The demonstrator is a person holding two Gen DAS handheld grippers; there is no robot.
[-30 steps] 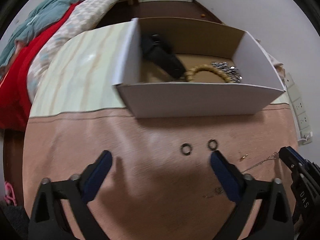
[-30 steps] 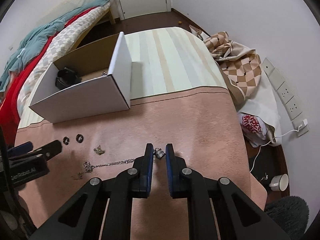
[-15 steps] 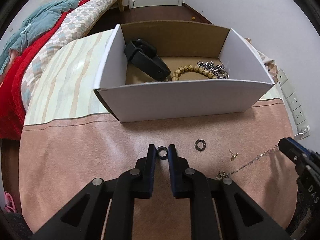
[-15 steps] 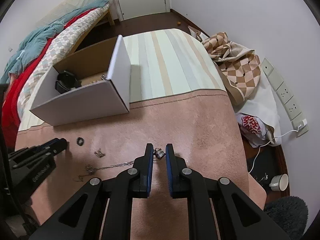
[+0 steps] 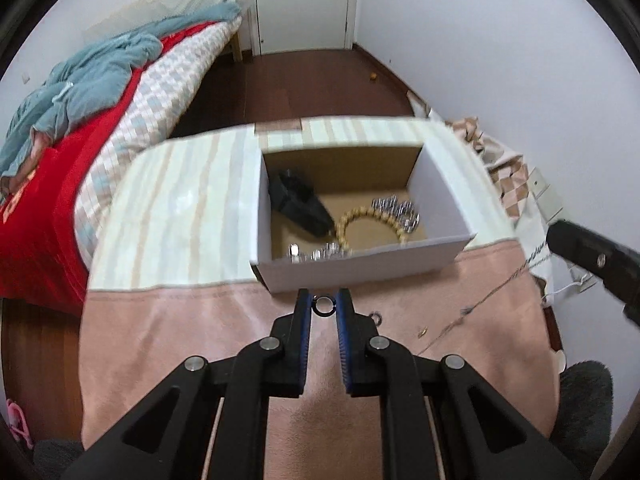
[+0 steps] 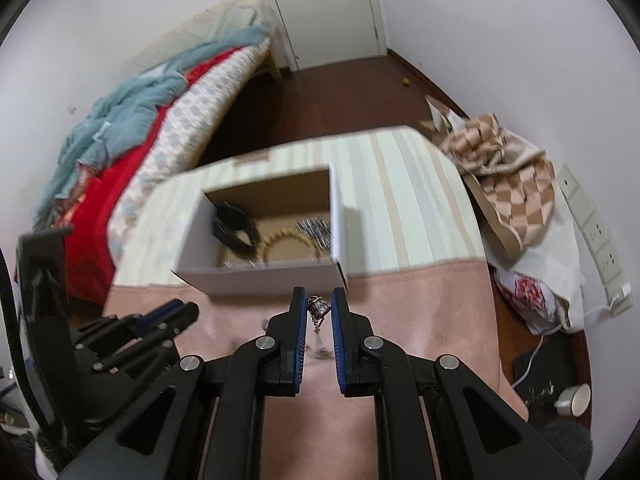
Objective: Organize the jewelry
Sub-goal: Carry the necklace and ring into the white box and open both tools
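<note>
My left gripper [image 5: 323, 305] is shut on a small dark ring [image 5: 323, 305] and holds it above the pink cloth, just before the white cardboard box [image 5: 360, 266]. The box holds a black pouch [image 5: 300, 204], a gold bead bracelet [image 5: 372, 222] and silver pieces [image 5: 396, 208]. My right gripper [image 6: 318, 307] is shut on the silver pendant [image 6: 318, 307] of a thin chain [image 5: 492, 292] that hangs down to the cloth. A second dark ring [image 5: 375, 317] and a small gold stud [image 5: 422, 333] lie on the cloth. The box also shows in the right wrist view [image 6: 264, 278].
The table has a pink cloth [image 5: 180, 340] at the front and a striped cloth [image 5: 180, 208] behind. A bed with red and blue bedding [image 5: 80, 120] is at the left. A checked cloth and bags [image 6: 516, 200] lie on the floor at the right.
My left gripper closed on a ring and lifted it toward the box. My right gripper rose with the pendant, pulling the chain up off the cloth.
</note>
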